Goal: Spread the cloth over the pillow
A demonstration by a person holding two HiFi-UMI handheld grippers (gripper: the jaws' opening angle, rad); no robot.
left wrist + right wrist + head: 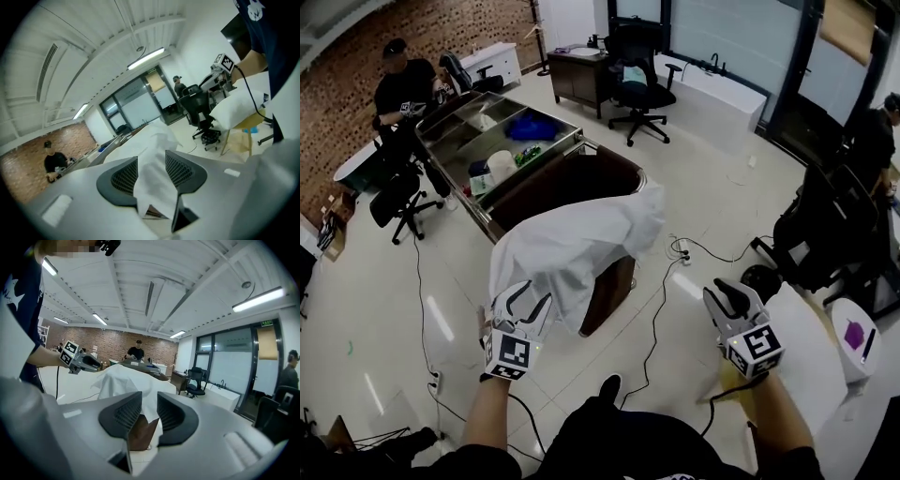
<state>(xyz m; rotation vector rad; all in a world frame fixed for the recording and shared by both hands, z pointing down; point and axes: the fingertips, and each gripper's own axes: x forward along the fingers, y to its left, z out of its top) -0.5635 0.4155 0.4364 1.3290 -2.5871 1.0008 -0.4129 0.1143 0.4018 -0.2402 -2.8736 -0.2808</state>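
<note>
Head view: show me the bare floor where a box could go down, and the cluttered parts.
Bare tiles: left of the cloth, up to the office chair, crossed by one thin cable; and between the table and the desk chair. Crowded: the power strip and cords right of the cloth, and the table's filled bins.

An open-plan office: a brick wall (342, 94) upper left, a swivel chair (639, 89) and desk (577, 75) top centre, glass partitions (736, 37) upper right.
</note>
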